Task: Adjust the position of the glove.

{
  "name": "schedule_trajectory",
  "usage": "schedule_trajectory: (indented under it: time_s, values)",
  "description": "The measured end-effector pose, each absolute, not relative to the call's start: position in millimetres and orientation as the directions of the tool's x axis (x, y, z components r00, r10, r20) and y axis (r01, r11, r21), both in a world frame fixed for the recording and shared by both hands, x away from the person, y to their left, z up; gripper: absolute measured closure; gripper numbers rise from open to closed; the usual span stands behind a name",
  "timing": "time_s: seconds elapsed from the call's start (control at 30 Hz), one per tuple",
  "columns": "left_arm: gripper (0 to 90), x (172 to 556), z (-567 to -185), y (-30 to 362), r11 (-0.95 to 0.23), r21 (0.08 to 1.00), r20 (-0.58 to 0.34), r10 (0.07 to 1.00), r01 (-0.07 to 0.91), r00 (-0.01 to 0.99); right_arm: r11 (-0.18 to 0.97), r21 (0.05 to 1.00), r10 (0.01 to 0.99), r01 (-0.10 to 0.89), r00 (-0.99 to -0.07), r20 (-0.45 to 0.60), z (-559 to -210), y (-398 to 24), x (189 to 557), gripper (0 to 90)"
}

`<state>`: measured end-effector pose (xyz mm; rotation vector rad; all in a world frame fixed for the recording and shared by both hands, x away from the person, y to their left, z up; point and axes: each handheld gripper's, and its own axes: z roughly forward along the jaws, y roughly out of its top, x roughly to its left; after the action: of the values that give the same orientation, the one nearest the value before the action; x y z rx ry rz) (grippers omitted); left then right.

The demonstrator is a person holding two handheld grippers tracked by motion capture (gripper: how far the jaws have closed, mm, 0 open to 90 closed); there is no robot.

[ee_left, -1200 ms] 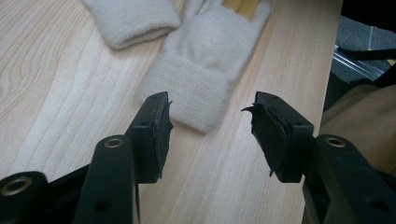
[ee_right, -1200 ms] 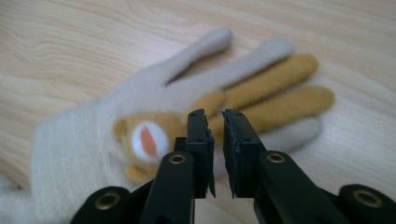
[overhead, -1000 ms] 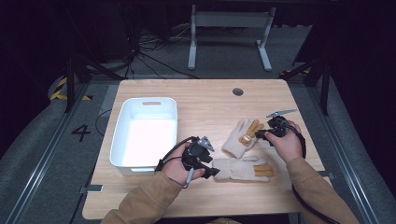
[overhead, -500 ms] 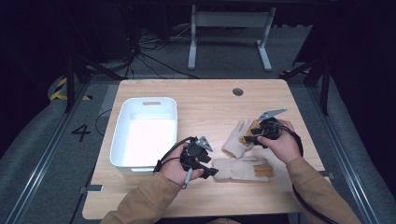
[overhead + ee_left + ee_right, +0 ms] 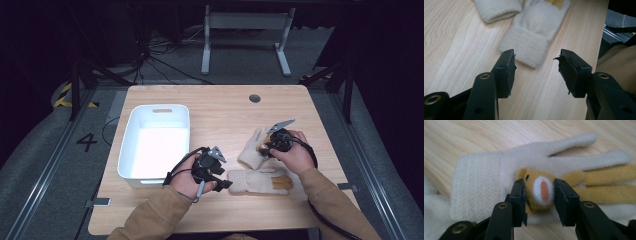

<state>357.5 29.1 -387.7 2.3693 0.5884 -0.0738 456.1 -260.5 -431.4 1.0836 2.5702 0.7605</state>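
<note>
I have the right gripper (image 5: 538, 195), jaws just closing, pinched on the far glove's (image 5: 499, 167) tan animal patch (image 5: 540, 190), left gripper (image 5: 536, 67) half-open and empty by the near glove's (image 5: 534, 37) cuff; next I lift toward the white bin (image 5: 131, 145).

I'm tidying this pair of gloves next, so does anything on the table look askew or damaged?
The two gloves are not lined up: the far glove lies angled, the near glove flat across the table. The black pads of the left gripper look frayed at their edges. Nothing is spilled.

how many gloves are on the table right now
2. The far glove lies under the right gripper, whose jaws flank its animal-face patch. The near glove lies before the left gripper. None seem hidden.
</note>
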Motion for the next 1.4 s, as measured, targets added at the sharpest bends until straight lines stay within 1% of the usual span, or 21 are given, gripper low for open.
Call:
schedule_trajectory:
  time_s: [0.1,0.13,0.2,0.23,0.27,0.3,0.33,0.4,0.43,0.53,0.57,0.63,0.67,0.73,0.8,0.87,1.0,1.13,1.17,1.23,1.4]
  values:
    - [48.0,357,-388,29,-0.663,0.611,-0.208,0.392,0.432,0.896,0.524,0.578,0.763,0.626,-0.647,0.009,-428,-260,454,63.8]
    - [48.0,358,-388,29,-0.663,0.613,-0.207,0.391,0.43,0.897,0.478,0.598,0.791,0.644,-0.611,0.025,-425,-260,454,63.9]
    - [48.0,358,-388,28,-0.662,0.615,-0.205,0.39,0.428,0.898,0.424,0.61,0.826,0.669,-0.562,0.042,-422,-259,453,63.5]
    - [48.0,358,-388,28,-0.662,0.615,-0.204,0.391,0.428,0.897,0.379,0.615,0.846,0.691,-0.528,0.071,-420,-258,454,62.5]
    - [47.9,358,-388,28,-0.663,0.614,-0.205,0.389,0.428,0.898,0.323,0.616,0.856,0.718,-0.5,0.133,-418,-257,455,60.6]
    - [47.9,358,-389,28,-0.663,0.615,-0.205,0.389,0.427,0.898,0.286,0.617,0.856,0.733,-0.484,0.18,-417,-257,456,58.8]
    - [47.9,357,-388,28,-0.664,0.615,-0.205,0.388,0.426,0.899,0.263,0.617,0.857,0.742,-0.474,0.204,-418,-256,457,56.9]
    - [47.9,357,-388,28,-0.662,0.614,-0.207,0.389,0.429,0.897,0.271,0.632,0.851,0.726,-0.488,0.196,-420,-255,459,49.0]
    - [47.8,357,-388,29,-0.663,0.611,-0.209,0.39,0.431,0.897,0.271,0.643,0.846,0.716,-0.496,0.196,-422,-254,460,47.5]
    - [47.7,358,-388,29,-0.664,0.612,-0.207,0.39,0.43,0.897,0.284,0.64,0.83,0.714,-0.517,0.208,-422,-255,459,46.4]
    - [47.6,358,-389,29,-0.663,0.613,-0.207,0.39,0.43,0.897,0.29,0.645,0.829,0.707,-0.523,0.2,-421,-256,460,46.8]
    - [47.6,358,-388,29,-0.663,0.613,-0.207,0.39,0.43,0.897,0.344,0.654,0.817,0.674,-0.558,0.145,-419,-261,461,46.9]
    - [47.6,358,-388,29,-0.662,0.613,-0.208,0.391,0.43,0.897,0.353,0.652,0.82,0.671,-0.558,0.131,-417,-263,461,47.2]
    - [47.6,358,-389,29,-0.662,0.612,-0.208,0.392,0.432,0.896,0.363,0.655,0.813,0.663,-0.568,0.124,-415,-267,461,47.5]
    - [47.7,357,-390,30,-0.661,0.612,-0.206,0.397,0.434,0.895,0.395,0.652,0.802,0.647,-0.59,0.099,-413,-269,461,49.7]
    - [47.6,356,-391,33,-0.657,0.611,-0.208,0.406,0.443,0.89,0.458,0.633,0.783,0.624,-0.62,0.044,-410,-274,463,54.3]
    - [47.7,352,-391,41,-0.645,0.608,-0.211,0.431,0.463,0.877,0.489,0.613,0.782,0.62,-0.623,0.005,-411,-281,469,62.8]
    - [47.6,347,-393,49,-0.632,0.607,-0.213,0.455,0.482,0.865,0.484,0.613,0.785,0.625,-0.619,0.012,-411,-280,476,84.8]
    - [47.6,346,-393,51,-0.631,0.605,-0.211,0.461,0.485,0.862,0.497,0.61,0.777,0.617,-0.629,0.005,-411,-278,477,88.2]
    - [47.6,344,-393,55,-0.623,0.605,-0.213,0.474,0.496,0.855,0.519,0.605,0.766,0.604,-0.643,-0.015,-413,-274,482,89.6]
    - [47.6,342,-393,60,-0.616,0.606,-0.213,0.484,0.504,0.849,0.539,0.591,0.751,0.601,-0.66,-0.014,-423,-264,496,89.7]
